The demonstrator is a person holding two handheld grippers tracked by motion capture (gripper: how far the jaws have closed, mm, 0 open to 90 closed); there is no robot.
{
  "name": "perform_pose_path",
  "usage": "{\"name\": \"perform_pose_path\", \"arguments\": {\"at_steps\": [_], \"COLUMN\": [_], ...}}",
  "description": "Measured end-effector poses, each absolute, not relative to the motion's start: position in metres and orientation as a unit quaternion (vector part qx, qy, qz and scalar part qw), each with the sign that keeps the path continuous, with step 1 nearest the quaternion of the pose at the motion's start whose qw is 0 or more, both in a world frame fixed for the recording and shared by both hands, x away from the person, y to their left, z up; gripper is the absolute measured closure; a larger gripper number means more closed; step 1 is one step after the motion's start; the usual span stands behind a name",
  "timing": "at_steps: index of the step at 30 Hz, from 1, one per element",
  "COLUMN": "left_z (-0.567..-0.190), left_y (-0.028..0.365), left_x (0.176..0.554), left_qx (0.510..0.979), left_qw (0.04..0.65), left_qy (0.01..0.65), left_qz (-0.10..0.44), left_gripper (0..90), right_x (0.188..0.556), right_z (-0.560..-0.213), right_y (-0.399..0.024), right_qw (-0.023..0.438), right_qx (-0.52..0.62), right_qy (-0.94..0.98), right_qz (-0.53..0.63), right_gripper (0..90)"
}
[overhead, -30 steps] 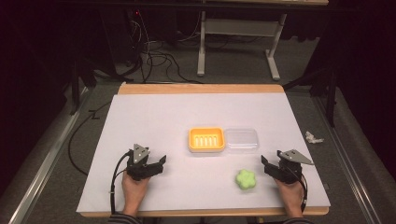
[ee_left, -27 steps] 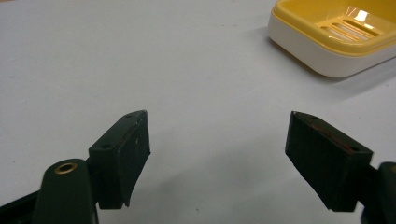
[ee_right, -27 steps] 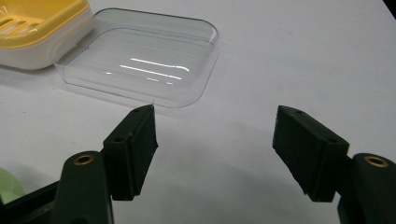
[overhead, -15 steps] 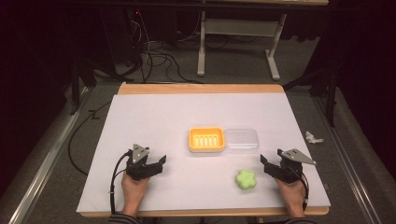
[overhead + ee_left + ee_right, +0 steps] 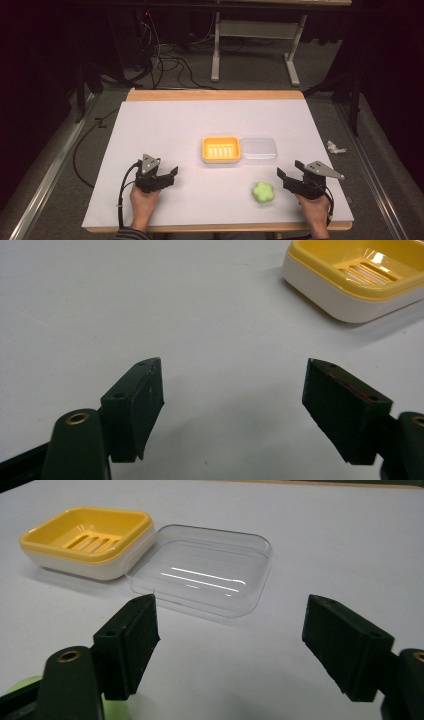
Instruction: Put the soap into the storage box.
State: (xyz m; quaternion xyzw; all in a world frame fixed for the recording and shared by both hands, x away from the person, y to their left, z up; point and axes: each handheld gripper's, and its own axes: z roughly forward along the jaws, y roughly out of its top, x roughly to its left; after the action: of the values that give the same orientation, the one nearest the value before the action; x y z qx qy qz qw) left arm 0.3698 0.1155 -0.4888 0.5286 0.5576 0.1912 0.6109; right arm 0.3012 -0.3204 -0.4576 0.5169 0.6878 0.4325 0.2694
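A yellow soap dish with a slotted insert sits mid-table, and its clear lid lies upturned against its right side. A green flower-shaped soap lies nearer the front, just left of my right gripper. That gripper's jaws have just been opening, with nothing between them. In the right gripper view, my right gripper points at the lid, with the dish beyond and the soap at the lower left. My left gripper rests open at the front left. In the left gripper view, my left gripper is empty, the dish at the upper right.
The white table top has a wooden edge at the back and front. A crumpled white scrap lies on the floor to the right. Cables and another table's legs stand behind.
The right gripper's jaws stand wider apart than before. Both hands, the dish, the lid and the soap keep their places.
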Motion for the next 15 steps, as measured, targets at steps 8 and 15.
{"name": "perform_pose_path", "arguments": {"at_steps": [8, 15], "left_z": [-0.49, -0.49], "left_y": [0.114, 0.114], "left_x": [0.37, 0.369], "left_qx": [0.536, 0.536], "left_qw": [0.607, 0.606], "left_qy": [0.555, 0.554], "left_qz": [0.19, 0.194], "left_gripper": [22.9, 20.5], "right_x": [0.292, 0.282], "right_z": [-0.453, -0.446], "right_y": [-0.317, -0.314], "right_qw": [0.263, 0.246], "right_qx": [0.514, 0.532], "right_qy": [0.684, 0.682], "right_qz": [0.446, 0.437], "right_gripper": [12.3, 9.6]}}
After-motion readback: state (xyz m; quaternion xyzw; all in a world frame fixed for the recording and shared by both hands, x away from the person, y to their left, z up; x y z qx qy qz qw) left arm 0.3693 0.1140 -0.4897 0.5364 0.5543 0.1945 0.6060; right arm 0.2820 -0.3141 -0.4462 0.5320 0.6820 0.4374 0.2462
